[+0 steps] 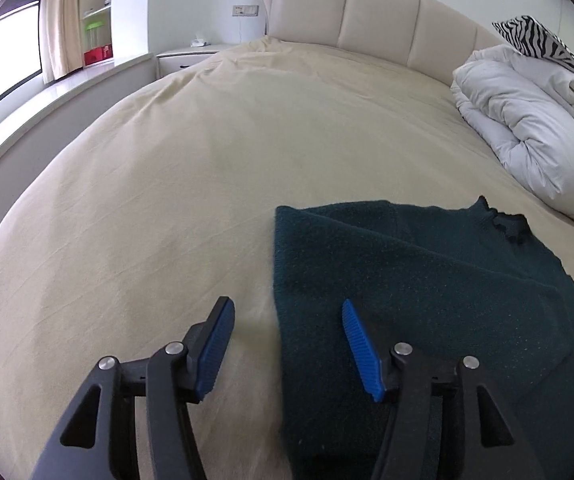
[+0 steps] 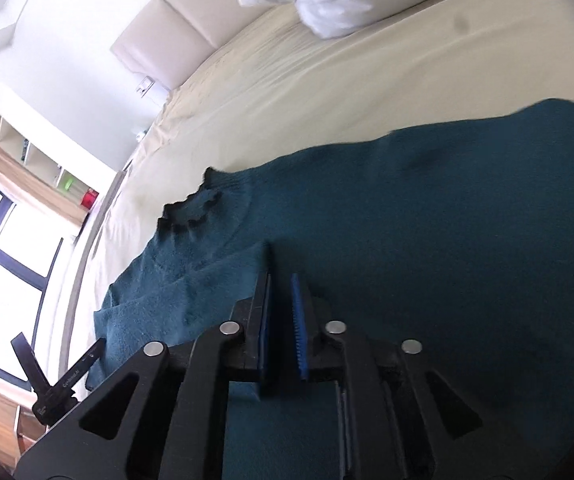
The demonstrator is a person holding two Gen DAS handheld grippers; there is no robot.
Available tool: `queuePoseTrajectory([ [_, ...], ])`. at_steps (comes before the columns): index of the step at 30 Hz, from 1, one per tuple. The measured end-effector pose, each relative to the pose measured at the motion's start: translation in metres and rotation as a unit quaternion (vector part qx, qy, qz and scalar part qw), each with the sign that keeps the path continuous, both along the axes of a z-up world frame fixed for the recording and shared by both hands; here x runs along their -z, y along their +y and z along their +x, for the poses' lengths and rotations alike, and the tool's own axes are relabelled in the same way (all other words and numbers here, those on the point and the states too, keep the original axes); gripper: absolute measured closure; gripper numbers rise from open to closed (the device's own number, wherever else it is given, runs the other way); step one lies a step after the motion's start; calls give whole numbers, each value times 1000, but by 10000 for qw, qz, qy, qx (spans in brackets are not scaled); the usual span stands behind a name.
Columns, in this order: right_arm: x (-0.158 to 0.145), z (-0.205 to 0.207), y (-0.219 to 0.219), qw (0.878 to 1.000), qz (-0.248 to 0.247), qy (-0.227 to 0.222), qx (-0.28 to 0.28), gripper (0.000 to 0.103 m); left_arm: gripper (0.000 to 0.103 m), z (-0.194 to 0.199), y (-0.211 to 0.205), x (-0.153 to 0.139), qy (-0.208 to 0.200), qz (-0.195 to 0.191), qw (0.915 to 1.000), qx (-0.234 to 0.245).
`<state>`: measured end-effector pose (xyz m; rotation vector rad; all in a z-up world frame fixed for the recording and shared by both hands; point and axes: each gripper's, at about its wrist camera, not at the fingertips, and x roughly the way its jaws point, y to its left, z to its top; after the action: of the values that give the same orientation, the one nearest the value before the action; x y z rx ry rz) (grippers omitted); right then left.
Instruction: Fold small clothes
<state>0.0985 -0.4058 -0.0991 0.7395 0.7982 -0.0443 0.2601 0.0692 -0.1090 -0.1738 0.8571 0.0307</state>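
A dark teal knit sweater [image 1: 427, 280] lies flat on the cream bed sheet [image 1: 167, 200], its ruffled collar [image 1: 507, 224] towards the headboard. My left gripper [image 1: 287, 302] is open just above the sweater's left edge, one finger over the sheet and the other over the knit, with nothing between them. In the right wrist view the sweater [image 2: 407, 220] fills the lower half, collar [image 2: 191, 212] at the left. My right gripper [image 2: 281, 262] hovers over the sweater's middle. Its blue pads stand a narrow gap apart and pinch no cloth.
A bunched white duvet [image 1: 527, 120] and a zebra-print pillow [image 1: 543, 40] lie at the far right against the padded headboard [image 1: 367, 12]. A nightstand [image 1: 191, 54], shelves and a window ledge [image 1: 47, 96] run along the left. Bare sheet stretches left of the sweater.
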Motion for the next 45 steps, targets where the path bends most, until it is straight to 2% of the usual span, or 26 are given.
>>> queuePoseTrajectory([
  [1,-9,-24,-18,9997,4,-120,192,84,43,-8,0,-9,-102,-97,9999,17],
  [3,-22,-81,-59,9962,-177,-143,843,63,39,-26,-9,-29,-319,-97,9993,166],
  [4,-27,-109,-82,9923,-210,-167,1213,45,37,-36,-15,-38,-427,-52,9987,258],
  [6,-29,-165,-126,9809,-143,-226,1925,41,27,-57,-29,-51,-566,-89,9972,471],
  [8,-22,-211,-164,9663,-46,-75,2574,41,26,-76,-42,-56,-554,-304,9956,698],
  [10,-3,-260,-207,9420,409,139,3328,41,26,-93,-56,-54,-467,-529,9937,871],
  [11,4,-276,-220,9335,625,119,3530,41,26,-98,-63,-51,-376,-619,9929,948],
  [12,12,-296,-235,9235,920,-72,3724,43,26,-105,-70,-47,-284,-718,9919,1007],
  [14,22,-311,-252,9149,1212,-300,3838,50,26,-115,-81,-37,-78,-887,9903,1069],
  [17,29,-311,-269,9123,1381,-423,3833,53,26,-128,-93,-24,191,-992,9885,1127],
  [21,41,-287,-291,9190,1449,-534,3627,57,26,-135,-100,-19,329,-1019,9874,1162],
  [22,44,-282,-296,9199,1436,-487,3617,67,26,-134,-100,-20,325,-1021,9875,1157],
  [23,47,-280,-306,9197,1416,-403,3639,85,26,-133,-99,-21,321,-1047,9873,1152],
  [24,51,-278,-311,9184,1416,-301,3682,93,26,-132,-99,-21,321,-1088,9869,1144],
  [25,51,-270,-318,9195,1397,-261,3665,96,26,-131,-98,-22,326,-1134,9865,1137],
  [27,36,-250,-318,9297,894,-60,3574,96,27,-130,-95,-23,320,-1235,9850,1163],
  [31,-22,-200,-277,9559,-333,39,2918,96,27,-126,-89,-27,240,-1442,9825,1155],
  [33,-57,-157,-234,9683,-1136,10,2226,96,27,-124,-84,-28,214,-1561,9811,1119],
  [35,-82,-114,-185,9726,-1760,-48,1516,97,27,-122,-77,-28,187,-1695,9797,1056],
  [37,-98,-70,-116,9712,-2276,-164,687,97,27,-120,-70,-28,174,-1834,9780,977],
  [40,-92,-19,-15,9562,-2887,-248,-420,97,27,-114,-66,-27,197,-1964,9757,949],
  [43,-53,16,61,9440,-3072,-70,-1202,97,27,-107,-72,-26,217,-2000,9736,1079],
  [45,-20,36,89,9399,-3033,227,-1554,95,27,-100,-79,-24,287,-2097,9705,1153],
])
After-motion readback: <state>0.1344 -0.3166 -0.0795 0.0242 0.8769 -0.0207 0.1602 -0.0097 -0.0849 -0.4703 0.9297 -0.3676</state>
